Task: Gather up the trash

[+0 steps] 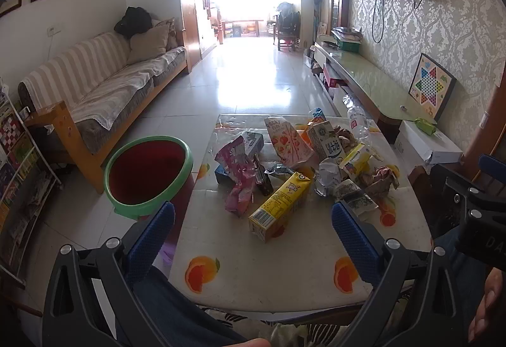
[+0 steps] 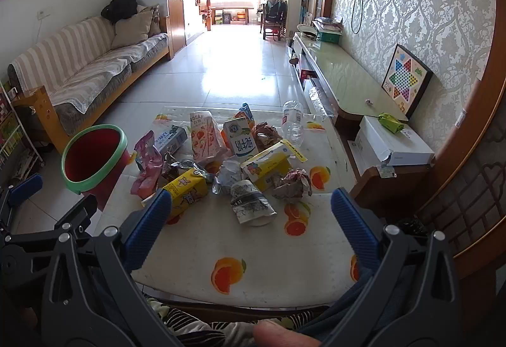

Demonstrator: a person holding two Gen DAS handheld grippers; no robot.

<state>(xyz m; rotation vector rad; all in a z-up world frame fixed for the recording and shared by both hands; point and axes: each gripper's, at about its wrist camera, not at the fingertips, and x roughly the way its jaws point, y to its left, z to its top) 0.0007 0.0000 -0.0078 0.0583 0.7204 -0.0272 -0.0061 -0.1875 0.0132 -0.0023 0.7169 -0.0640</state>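
Observation:
A pile of trash lies on the low table (image 1: 268, 268): a yellow drink carton (image 1: 280, 204), a pink wrapper (image 1: 238, 170), a Pocky box (image 1: 286, 141), a milk carton (image 1: 325, 143), a clear bottle (image 1: 357, 122) and crumpled paper (image 1: 381, 177). The same pile shows in the right wrist view, with the yellow carton (image 2: 186, 188) and a grey pouch (image 2: 251, 201) nearest. A red bin with a green rim (image 1: 148, 171) stands on the floor left of the table. My left gripper (image 1: 253, 239) and right gripper (image 2: 249, 226) are both open, empty, and held back from the pile.
A striped sofa (image 1: 104, 87) runs along the left wall. A long TV cabinet (image 1: 370, 84) with a checkers board (image 1: 431, 87) and a white box (image 1: 427, 144) lines the right. A bookshelf (image 1: 15, 170) stands at far left. Open tiled floor (image 1: 253, 78) lies beyond the table.

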